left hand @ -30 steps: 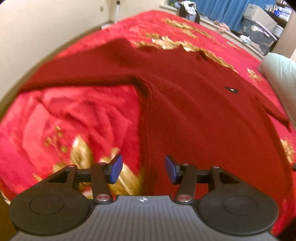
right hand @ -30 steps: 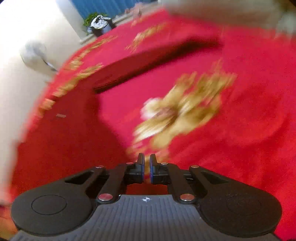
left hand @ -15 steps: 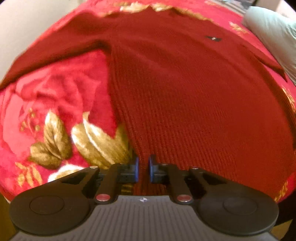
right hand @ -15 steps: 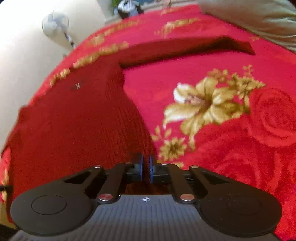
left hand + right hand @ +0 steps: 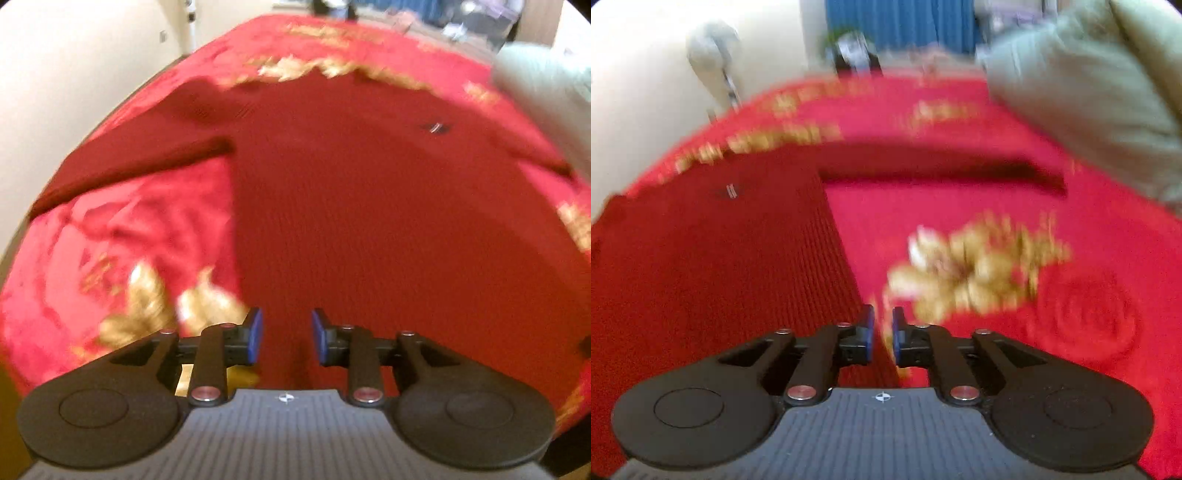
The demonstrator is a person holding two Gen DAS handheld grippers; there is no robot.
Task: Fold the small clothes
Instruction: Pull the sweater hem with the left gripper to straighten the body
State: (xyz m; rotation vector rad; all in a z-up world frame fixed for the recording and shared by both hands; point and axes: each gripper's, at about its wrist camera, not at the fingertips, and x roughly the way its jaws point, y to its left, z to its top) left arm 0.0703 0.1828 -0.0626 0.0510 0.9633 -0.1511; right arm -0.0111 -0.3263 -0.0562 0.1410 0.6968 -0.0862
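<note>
A dark red knitted sweater point(image 5: 369, 203) lies flat on a red bedspread with gold flowers point(image 5: 110, 240), sleeves spread out. Its left sleeve point(image 5: 129, 166) runs toward the bed's left edge. My left gripper point(image 5: 286, 339) hovers at the sweater's near left hem corner. Its jaws are opening, the blue pads stand apart, and knit shows in the gap untouched. In the right wrist view the sweater point(image 5: 720, 277) fills the left half and its right sleeve point(image 5: 942, 166) lies across the bed. My right gripper point(image 5: 882, 334) is at the sweater's near right edge, jaws opening with a narrow gap.
A pale green pillow point(image 5: 1089, 92) lies on the bed at the right, also seen as pillow point(image 5: 546, 92). A standing fan point(image 5: 713, 59) and a cream wall are to the left. A blue curtain point(image 5: 897, 22) and clutter lie beyond the bed's far end.
Both grippers were shut on the sweater's hem half a second ago and now stand parted. Both views have drawn back a little from the fabric, and the right one has rolled.
</note>
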